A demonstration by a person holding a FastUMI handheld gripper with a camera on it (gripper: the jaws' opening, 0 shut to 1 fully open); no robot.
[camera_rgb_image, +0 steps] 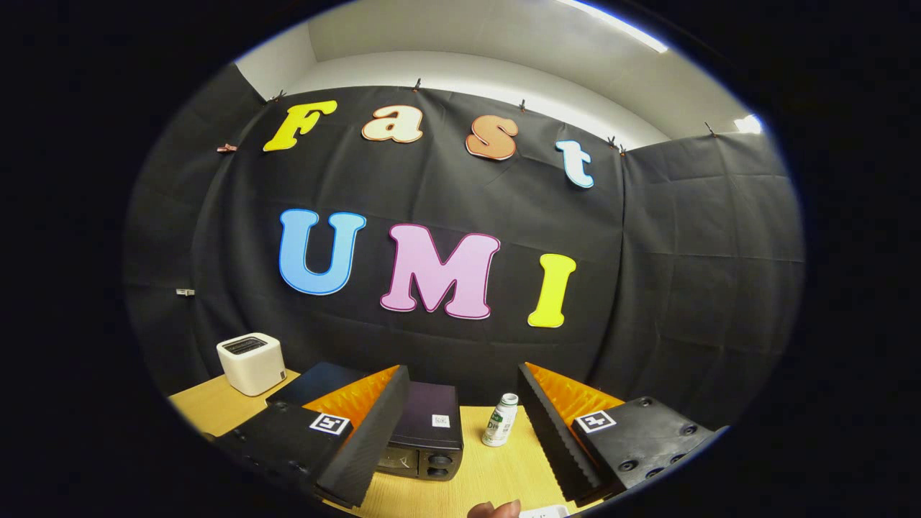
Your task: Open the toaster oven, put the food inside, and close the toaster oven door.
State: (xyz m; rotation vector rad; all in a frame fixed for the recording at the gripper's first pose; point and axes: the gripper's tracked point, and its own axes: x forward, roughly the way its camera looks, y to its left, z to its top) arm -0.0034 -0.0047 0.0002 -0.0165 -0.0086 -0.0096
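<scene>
- While the gripper (457, 439) is held above the light wooden surface (496, 475), its jaws stand wide apart and hold nothing; one finger (360, 439) is at the left, the other beyond the gap at the right.
- Just below the jaws, at the nearest part of the surface, a fingertip of a person (495, 509) shows, with a small white object beside it that I cannot identify.
- Just ahead of the left finger, partly hidden by it, stands the black box-shaped toaster oven (424, 439). Its glass door (398, 459) and two round knobs at the right of the front are visible; the door looks closed, so I judge that the opening step is not yet done.
- The oven is probably stiff metal and rather heavy, so it should stay in place; the door is fragile glass and should be pulled at its handle, which is hidden here.
- Between the fingers, a little further, stands a small white plastic bottle (500, 421), upright, near the oven but apart from it. It looks light and smooth, and may tip easily.
- Further left, well apart, is a white rounded toaster (252, 363).
- No food is clear to me.
</scene>
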